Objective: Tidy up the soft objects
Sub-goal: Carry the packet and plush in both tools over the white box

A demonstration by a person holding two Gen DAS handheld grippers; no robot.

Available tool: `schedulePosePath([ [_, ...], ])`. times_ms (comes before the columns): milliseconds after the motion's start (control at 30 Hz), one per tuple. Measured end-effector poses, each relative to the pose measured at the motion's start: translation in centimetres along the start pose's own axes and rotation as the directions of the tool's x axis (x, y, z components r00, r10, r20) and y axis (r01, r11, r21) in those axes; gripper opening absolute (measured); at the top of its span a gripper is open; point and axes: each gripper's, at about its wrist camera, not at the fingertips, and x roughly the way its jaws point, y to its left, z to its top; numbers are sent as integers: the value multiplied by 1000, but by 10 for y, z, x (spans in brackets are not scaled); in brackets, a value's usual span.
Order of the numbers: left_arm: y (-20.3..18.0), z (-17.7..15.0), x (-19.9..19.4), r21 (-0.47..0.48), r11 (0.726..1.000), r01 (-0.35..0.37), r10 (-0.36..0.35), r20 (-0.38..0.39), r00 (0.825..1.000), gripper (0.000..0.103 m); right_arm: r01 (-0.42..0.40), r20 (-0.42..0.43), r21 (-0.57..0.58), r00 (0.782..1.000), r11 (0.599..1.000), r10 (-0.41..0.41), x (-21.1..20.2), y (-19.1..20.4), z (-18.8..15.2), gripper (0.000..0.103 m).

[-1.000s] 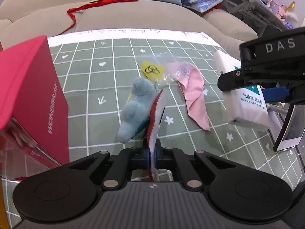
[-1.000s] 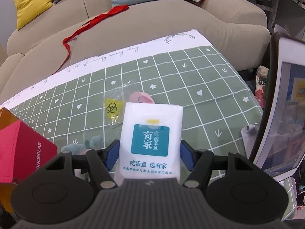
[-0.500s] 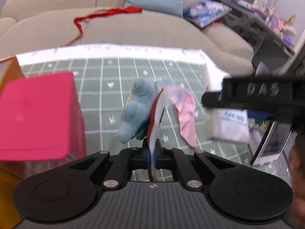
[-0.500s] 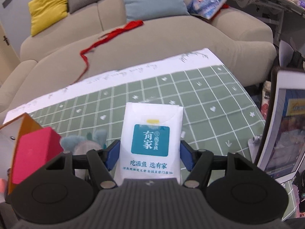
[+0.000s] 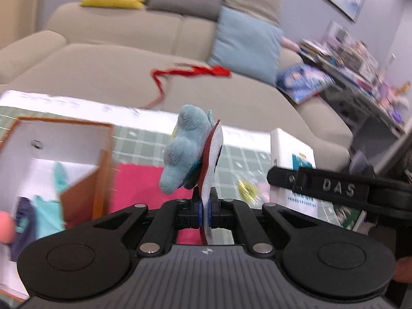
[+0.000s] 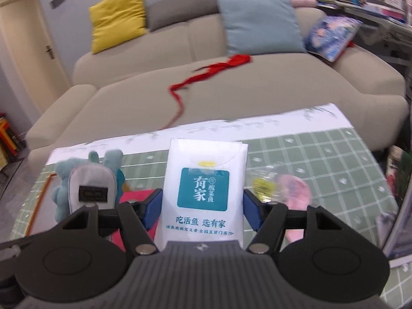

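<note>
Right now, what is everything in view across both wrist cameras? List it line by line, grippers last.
Plush toy: one, light blue with a grey tag, held up in the left gripper.
Tissue pack: one, white with teal label, held in the right gripper.
Box: one, orange-edged with white inside, open, left on the table.
Pink cloth: one, on the green checked tablecloth.
Yellow packet: one, beside the pink cloth.
Red ribbon: one, on the beige sofa.
Left gripper: shut.
Right gripper: clamping the pack.

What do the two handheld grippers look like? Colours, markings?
Both are matte black with a ribbed grey housing, round side discs and silver pivot bolts. The right gripper has blue finger pads; the left gripper shows blue pads too. The right one's side reads "DAS".
</note>
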Motion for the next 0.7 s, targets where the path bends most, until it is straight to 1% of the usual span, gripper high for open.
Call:
schedulePosePath([
  [67,15,5,-11,-19,999,-26,27,34,999,4,-19,-5,-36,1000,999,19,2,25,1,65],
  [200,44,15,-25,-45,995,-84,87,74,993,4,-80,-25,-86,997,993,78,6,71,-1,65],
  [333,74,18,-34,-102,985,-139,149,96,984,4,-115,-36,-109,993,987,112,13,108,-4,65],
  [433,97,18,-37,-137,976,-171,185,100,978,4,-148,-61,-119,988,982,142,24,131,-5,65],
  [500,115,17,-37,-182,971,-157,175,85,981,4,-161,-72,-114,986,980,153,35,145,-6,64],
  [600,140,17,-33,-251,962,-105,121,48,991,4,-191,-81,-100,980,977,183,52,162,-6,64],
  [633,148,16,-33,-263,959,-105,121,44,992,4,-204,-86,-94,977,975,196,57,166,-6,64],
  [700,162,16,-34,-275,953,-130,148,44,988,4,-233,-111,-94,969,968,222,70,179,-5,64],
])
